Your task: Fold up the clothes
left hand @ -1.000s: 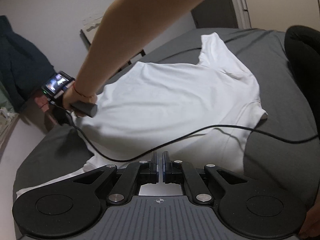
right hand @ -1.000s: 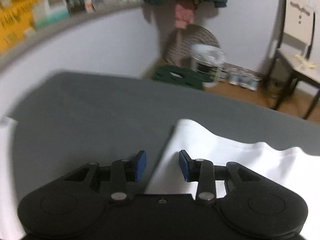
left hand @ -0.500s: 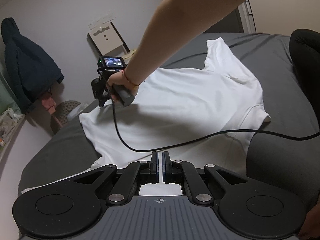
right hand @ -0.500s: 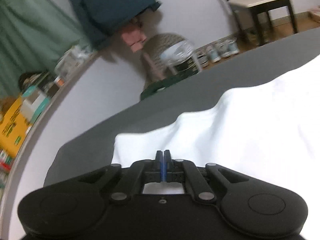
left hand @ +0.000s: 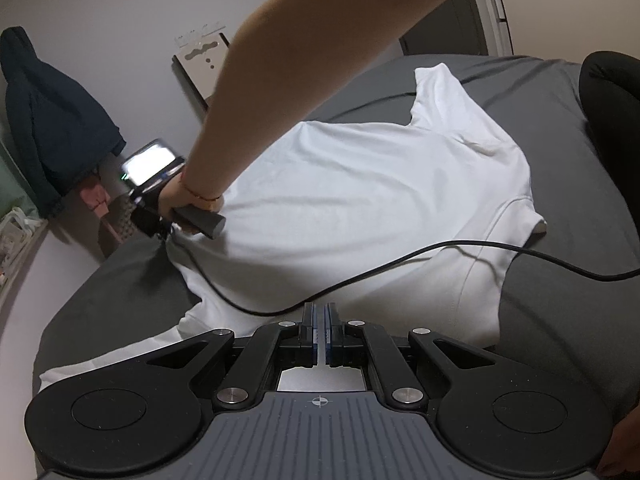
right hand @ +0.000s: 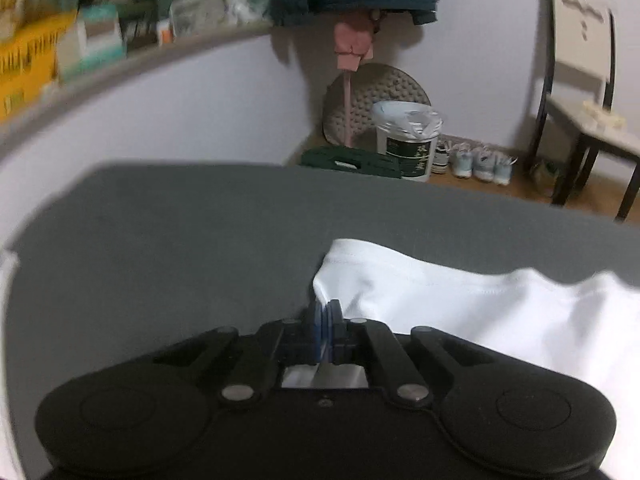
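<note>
- White T-shirt (left hand: 360, 200) is spread across the middle of the left wrist view on a grey bed sheet (left hand: 560, 300), with one sleeve pointing to the upper right of the frame and the collar at the right edge of the cloth.
- No finished fold is seen: the body of the shirt lies mostly flat in a single spread, slightly rumpled.
- Left gripper (left hand: 320, 338), at the lower centre, is clenched on the near edge of the shirt.
- Right gripper (right hand: 325, 326) is pinched on a hem corner of the shirt (right hand: 460, 304), shown at the lower centre of the right wrist view; in the left wrist view it is held by a hand (left hand: 180, 204) at the left.
- A black cable (left hand: 400, 268) is draped over the fabric.
- Judged from this, two edges are gripped and every fold is left to make; whether the cloth is being straightened or carried over cannot be told.
</note>
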Motion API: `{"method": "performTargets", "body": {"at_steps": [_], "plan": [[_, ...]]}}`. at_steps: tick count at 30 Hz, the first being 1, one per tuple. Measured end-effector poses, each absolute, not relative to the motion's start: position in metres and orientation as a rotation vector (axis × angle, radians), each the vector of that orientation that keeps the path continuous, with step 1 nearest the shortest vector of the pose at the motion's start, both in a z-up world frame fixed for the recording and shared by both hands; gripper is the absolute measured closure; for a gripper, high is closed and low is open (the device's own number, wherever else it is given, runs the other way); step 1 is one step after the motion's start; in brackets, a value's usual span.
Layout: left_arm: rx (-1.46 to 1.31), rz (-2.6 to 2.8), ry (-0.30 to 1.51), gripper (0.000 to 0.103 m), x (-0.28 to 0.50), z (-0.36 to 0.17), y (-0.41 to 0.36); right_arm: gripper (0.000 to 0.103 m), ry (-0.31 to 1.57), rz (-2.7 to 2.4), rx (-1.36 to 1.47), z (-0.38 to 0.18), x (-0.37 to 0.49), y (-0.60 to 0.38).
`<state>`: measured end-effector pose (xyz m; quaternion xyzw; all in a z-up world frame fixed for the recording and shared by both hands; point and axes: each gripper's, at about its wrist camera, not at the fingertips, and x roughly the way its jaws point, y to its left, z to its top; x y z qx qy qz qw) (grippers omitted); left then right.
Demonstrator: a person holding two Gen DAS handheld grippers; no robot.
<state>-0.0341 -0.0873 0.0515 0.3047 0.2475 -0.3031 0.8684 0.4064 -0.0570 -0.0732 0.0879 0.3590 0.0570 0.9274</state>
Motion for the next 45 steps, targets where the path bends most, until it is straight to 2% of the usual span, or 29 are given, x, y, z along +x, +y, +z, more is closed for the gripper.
{"method": "performTargets", "body": {"at_steps": [8,10,11,13,15,20,25,34,39,45], "plan": [[0.645,-0.647,0.517,0.100,-0.034,0.051,-0.092,0.100,0.604,0.128,0.789,-0.099,0.352,-0.183],[0.652,-0.657,0.515,0.100,-0.035,0.050,-0.094,0.095,0.631,0.109,0.866,-0.109,0.341,-0.205],[0.655,-0.659,0.515,0.100,-0.035,0.050,-0.094,0.087,0.655,0.097,0.883,-0.113,0.338,-0.212],[0.659,-0.662,0.517,0.100,-0.035,0.049,-0.095,0.084,0.656,0.098,0.873,-0.111,0.332,-0.218],[0.660,-0.661,0.519,0.100,-0.035,0.049,-0.095,0.076,0.636,0.111,0.844,-0.104,0.328,-0.219],[0.658,-0.658,0.520,0.100,-0.035,0.048,-0.094,0.076,0.606,0.174,0.693,-0.071,0.345,-0.183],[0.658,-0.657,0.518,0.100,-0.035,0.047,-0.092,0.080,0.714,0.097,0.495,-0.056,0.379,-0.133],[0.656,-0.647,0.510,0.100,-0.037,0.048,-0.091,0.081,0.765,-0.040,0.440,-0.077,0.387,-0.127],[0.654,-0.647,0.510,0.100,-0.037,0.048,-0.091,0.100,0.741,-0.007,0.464,-0.074,0.384,-0.134],[0.650,-0.643,0.508,0.100,-0.037,0.049,-0.090,0.102,0.712,0.032,0.494,-0.071,0.380,-0.142]]}}
